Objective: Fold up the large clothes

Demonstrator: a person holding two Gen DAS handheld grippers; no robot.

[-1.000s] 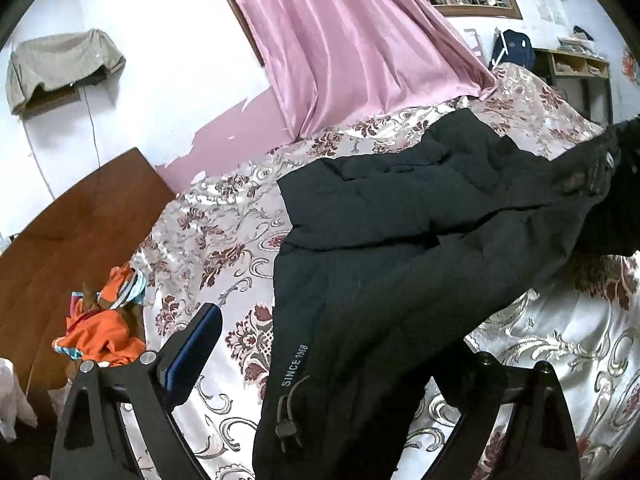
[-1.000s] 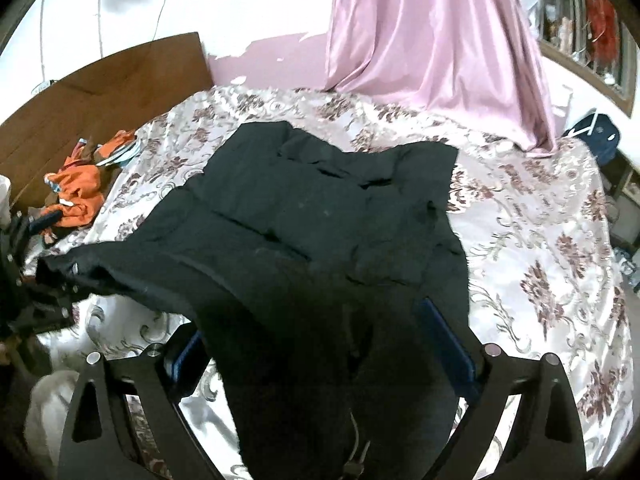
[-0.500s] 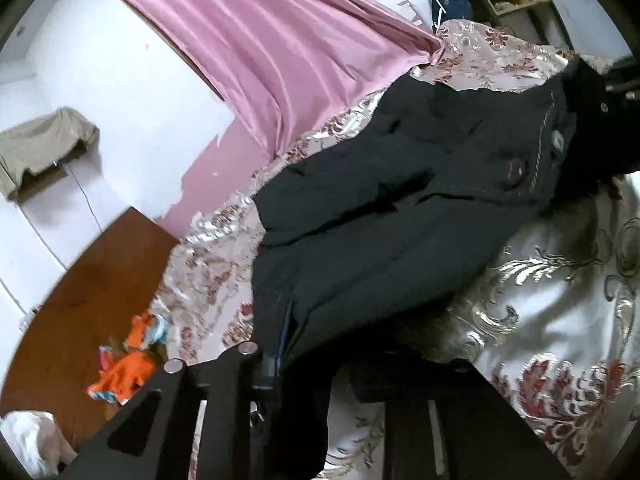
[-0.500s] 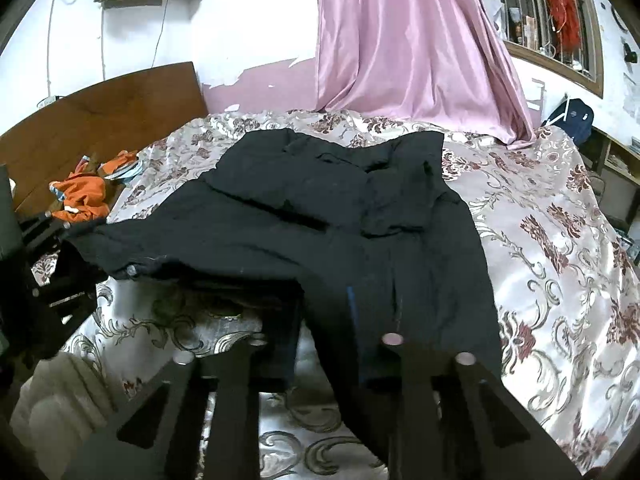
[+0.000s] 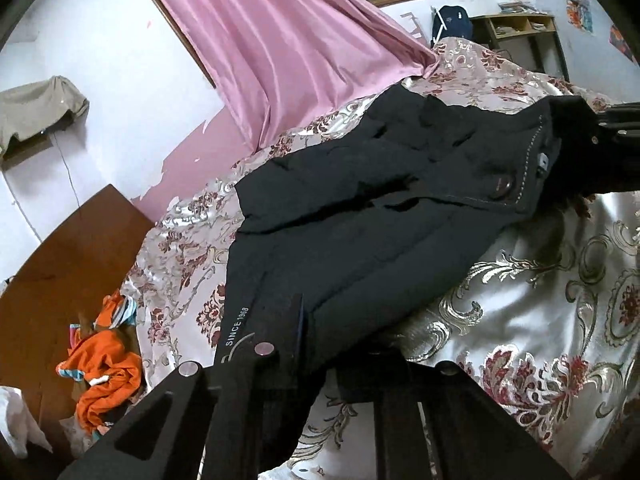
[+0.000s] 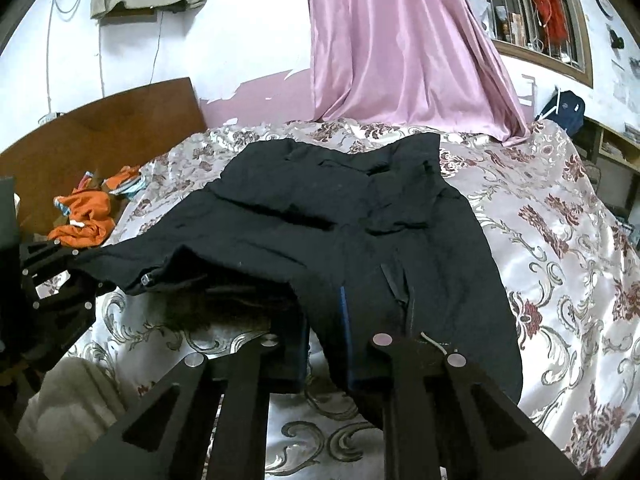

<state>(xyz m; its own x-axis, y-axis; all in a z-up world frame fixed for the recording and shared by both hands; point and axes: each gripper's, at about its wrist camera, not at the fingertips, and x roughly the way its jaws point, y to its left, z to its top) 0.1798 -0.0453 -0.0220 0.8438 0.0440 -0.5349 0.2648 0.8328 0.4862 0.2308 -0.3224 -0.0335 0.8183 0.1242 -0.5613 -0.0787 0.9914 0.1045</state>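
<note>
A black jacket (image 5: 360,208) lies spread on the floral bed cover (image 5: 540,320). My left gripper (image 5: 332,344) is shut on its near edge, beside the white "SINCE 1968" print. In the right wrist view the jacket (image 6: 320,208) reaches toward the pink curtain. The jaws of my right gripper (image 6: 340,344) are closing, with the jacket's near edge pinched between the pads. The two grippers hold the near edge taut and slightly raised between them. My right gripper (image 5: 616,120) shows at the right edge of the left wrist view. My left gripper (image 6: 52,276) shows at the left edge of the right wrist view.
Orange clothes (image 6: 84,216) lie by the wooden headboard (image 6: 100,128) at the left. A pink curtain (image 6: 400,40) hangs onto the far side of the bed. A dark backpack (image 6: 564,108) and shelves stand at the far right. A white cloth (image 6: 68,400) is at the lower left.
Both grippers went from wide open around the jacket's edge to closed on it. Both dropped closer to the bed, and the left gripper rolled.
</note>
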